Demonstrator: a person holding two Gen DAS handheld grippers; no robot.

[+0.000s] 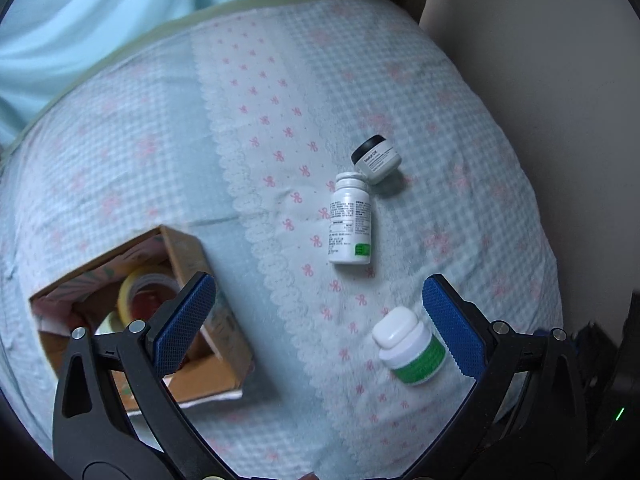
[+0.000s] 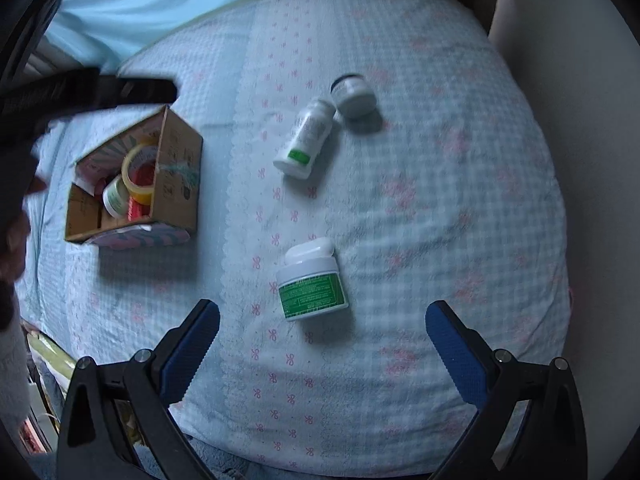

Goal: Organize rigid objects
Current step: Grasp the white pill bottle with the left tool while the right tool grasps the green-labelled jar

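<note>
Two black hand-held grippers with blue-padded fingers hover over a bed spread with a pale blue checked cloth (image 2: 440, 184) dotted with pink bows. The left gripper (image 1: 320, 320) and the right gripper (image 2: 322, 346) both gape wide, gripping nothing. A squat white jar with a green label (image 2: 312, 284) lies on its side ahead of the right gripper. Farther off, a tall white pill bottle (image 2: 306, 140) touches a small grey jar with a black lid (image 2: 354, 94). An open cardboard box (image 2: 176, 168) holds a roll of yellow tape (image 2: 138, 168).
</note>
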